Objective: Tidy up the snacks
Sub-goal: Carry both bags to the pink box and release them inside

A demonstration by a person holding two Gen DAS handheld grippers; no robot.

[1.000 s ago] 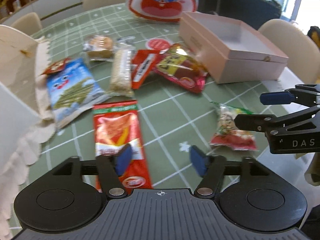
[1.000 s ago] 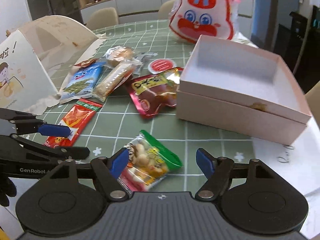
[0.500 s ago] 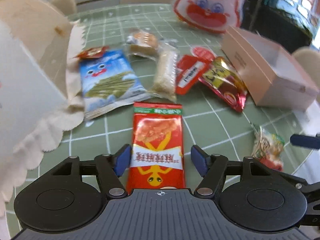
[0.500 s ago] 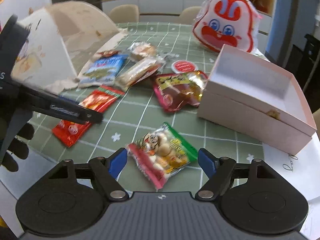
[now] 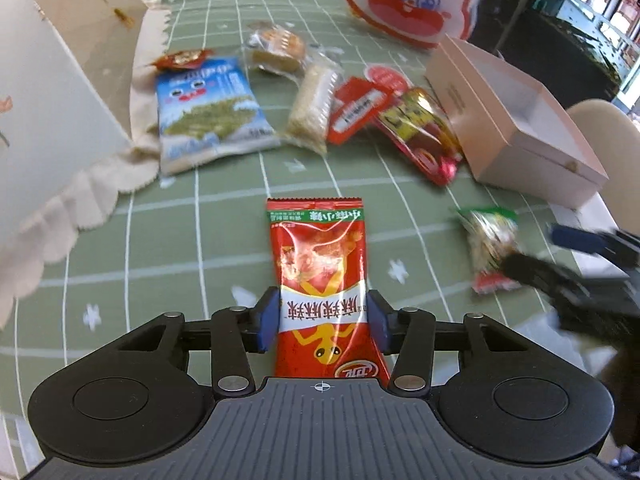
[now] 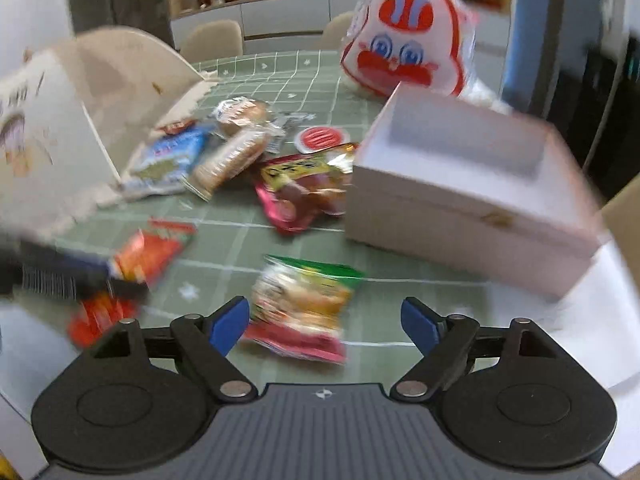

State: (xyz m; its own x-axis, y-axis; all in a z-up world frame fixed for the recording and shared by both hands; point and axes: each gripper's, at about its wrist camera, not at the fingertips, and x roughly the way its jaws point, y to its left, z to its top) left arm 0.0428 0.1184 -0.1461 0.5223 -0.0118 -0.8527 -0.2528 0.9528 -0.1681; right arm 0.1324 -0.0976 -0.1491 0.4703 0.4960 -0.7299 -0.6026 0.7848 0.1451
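The left gripper (image 5: 323, 322), jaws just closing, pinched the red snack packet (image 5: 320, 280) at lower centre of the frame, best gripped squarely across its middle, while the right gripper (image 6: 325, 322), widening, straddled the green-topped snack bag (image 6: 301, 303) untouched.

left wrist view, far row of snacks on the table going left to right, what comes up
blue snack bag → round cake in clear wrap → pale rice bar → small red packet → red and gold packet → pink box

both tongs (image 5: 322, 320) (image 6: 325, 322) are black, with blue pads, silver pivot screws, round side discs and a ribbed grey body.
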